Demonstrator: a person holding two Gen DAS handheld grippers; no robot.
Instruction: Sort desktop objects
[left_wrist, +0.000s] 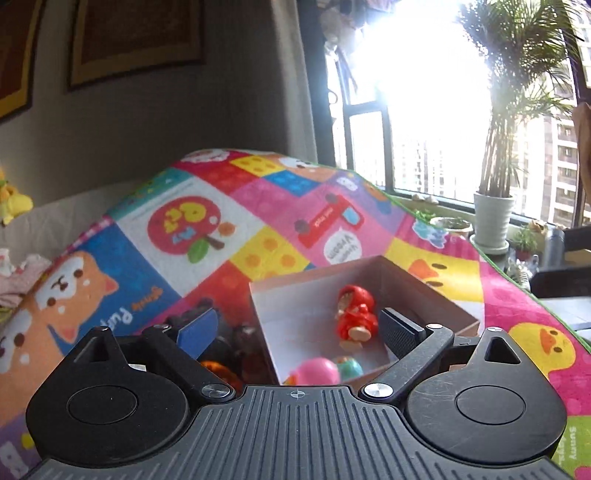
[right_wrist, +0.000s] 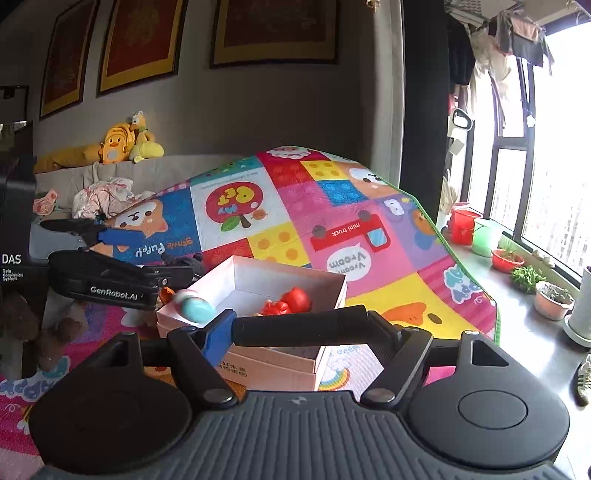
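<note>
A pale pink box (left_wrist: 369, 266) stands on the colourful play mat; it also shows in the right wrist view (right_wrist: 255, 264). Inside lie a red hooded figure (left_wrist: 356, 314), a pink ball (left_wrist: 319, 371) and a teal toy (left_wrist: 349, 367). In the right wrist view the red figure (right_wrist: 291, 301) lies inside and a teal toy (right_wrist: 195, 308) shows blurred at the box's left rim. My left gripper (left_wrist: 299, 328) is open and empty over the box's near left wall. It shows from the side in the right wrist view (right_wrist: 122, 236). My right gripper (right_wrist: 299, 328) is open, low in front of the box.
Dark and orange toys (left_wrist: 229, 350) lie on the mat left of the box. A brown plush (right_wrist: 48, 336) sits at the left. A sofa with yellow plush toys (right_wrist: 122, 142) stands behind. Plant pots (right_wrist: 554, 299) and buckets (right_wrist: 463, 225) line the window sill on the right.
</note>
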